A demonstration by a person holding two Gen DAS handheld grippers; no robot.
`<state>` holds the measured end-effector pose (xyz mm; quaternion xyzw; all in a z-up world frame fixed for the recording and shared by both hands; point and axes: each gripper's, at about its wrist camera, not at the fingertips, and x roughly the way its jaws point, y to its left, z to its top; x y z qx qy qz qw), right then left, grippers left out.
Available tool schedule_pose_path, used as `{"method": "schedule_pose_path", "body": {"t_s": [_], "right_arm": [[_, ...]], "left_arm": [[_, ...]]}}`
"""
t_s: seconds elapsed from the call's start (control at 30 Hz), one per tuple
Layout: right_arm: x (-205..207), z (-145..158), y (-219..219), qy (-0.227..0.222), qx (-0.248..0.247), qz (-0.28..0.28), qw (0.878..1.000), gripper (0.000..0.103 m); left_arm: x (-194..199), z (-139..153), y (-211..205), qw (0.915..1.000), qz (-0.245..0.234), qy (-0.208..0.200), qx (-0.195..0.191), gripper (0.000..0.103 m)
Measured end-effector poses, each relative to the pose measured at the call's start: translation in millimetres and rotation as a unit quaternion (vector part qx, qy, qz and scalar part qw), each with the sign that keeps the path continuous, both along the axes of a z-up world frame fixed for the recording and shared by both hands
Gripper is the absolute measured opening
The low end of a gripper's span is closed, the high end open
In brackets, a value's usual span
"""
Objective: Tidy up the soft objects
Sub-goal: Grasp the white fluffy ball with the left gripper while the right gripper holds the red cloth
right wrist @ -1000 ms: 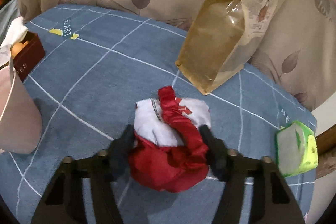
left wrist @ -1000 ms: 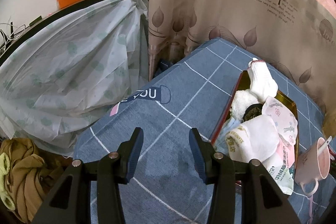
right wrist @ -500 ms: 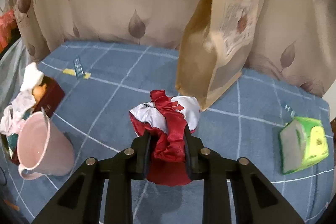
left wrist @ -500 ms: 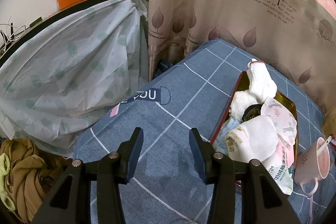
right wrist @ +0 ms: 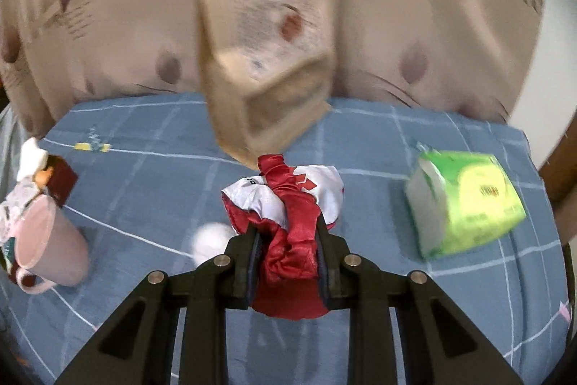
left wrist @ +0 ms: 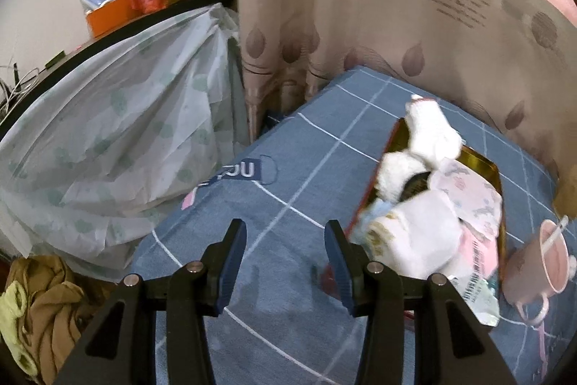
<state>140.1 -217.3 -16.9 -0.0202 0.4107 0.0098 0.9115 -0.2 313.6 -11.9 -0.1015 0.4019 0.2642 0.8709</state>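
Note:
My right gripper (right wrist: 287,240) is shut on a red and white satin cloth bundle (right wrist: 288,204) and holds it above the blue checked tablecloth (right wrist: 151,183). A red box (left wrist: 483,165) at the right of the left wrist view holds several soft things: white plush pieces (left wrist: 429,132), a folded white cloth (left wrist: 422,233) and printed packets. The same box (right wrist: 61,175) shows at the far left of the right wrist view. My left gripper (left wrist: 285,255) is open and empty above the cloth, just left of the box's near corner.
A pink mug (left wrist: 544,262) with a spoon stands right of the box, also in the right wrist view (right wrist: 47,244). A tan paper bag (right wrist: 263,60) stands at the back by the curtain. A green tissue pack (right wrist: 465,201) lies right. A plastic-covered heap (left wrist: 108,118) is left of the table.
The right gripper closed on the red and white cloth and lifted it off the table. The left gripper drifted slightly toward the box and stays open.

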Motion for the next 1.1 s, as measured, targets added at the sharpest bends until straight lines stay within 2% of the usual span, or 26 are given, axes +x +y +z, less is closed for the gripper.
{"method": "schedule_pose_path", "body": {"t_s": [0.07, 0.23, 0.37, 0.5, 0.63, 0.7, 0.93, 1.0, 1.1], "right_arm": [[-4.3, -7.4, -15.5, 0.002, -0.007, -0.013, 1.000, 0.023], [-13.1, -27.0, -51.4, 0.013, -0.009, -0.037, 0.999, 0.023], [-20.1, -44.0, -66.8, 0.020, -0.006, -0.044, 0.999, 0.023], [-25.6, -54.8, -73.4, 0.023, -0.001, -0.038, 0.999, 0.023], [-31.2, -60.4, -75.0, 0.020, -0.001, -0.029, 0.999, 0.023], [-31.8, -63.4, -74.1, 0.020, -0.004, -0.024, 0.999, 0.023], [-33.0, -68.5, -79.3, 0.014, 0.017, -0.022, 0.999, 0.023], [-32.6, -68.7, -82.0, 0.015, 0.031, -0.024, 0.999, 0.023], [-33.2, -69.0, -84.3, 0.015, 0.044, -0.026, 0.999, 0.023]], "left_arm": [[1.4, 8.1, -14.4, 0.9998, -0.010, -0.002, 0.017, 0.046], [6.7, 36.5, -59.8, 0.9971, -0.069, -0.022, 0.023, 0.046], [21.2, 61.2, -111.4, 0.9886, -0.145, -0.042, 0.002, 0.046], [42.3, 74.1, -176.7, 0.9706, -0.236, -0.046, -0.014, 0.046], [67.7, 70.4, -240.7, 0.9499, -0.308, -0.032, -0.041, 0.046], [81.0, 61.4, -275.7, 0.9362, -0.345, -0.020, -0.064, 0.046], [126.8, 15.9, -373.2, 0.8987, -0.426, 0.042, -0.094, 0.046], [138.0, 3.4, -392.9, 0.8911, -0.439, 0.055, -0.100, 0.046], [152.2, -16.9, -417.4, 0.8850, -0.449, 0.080, -0.092, 0.046]]}}
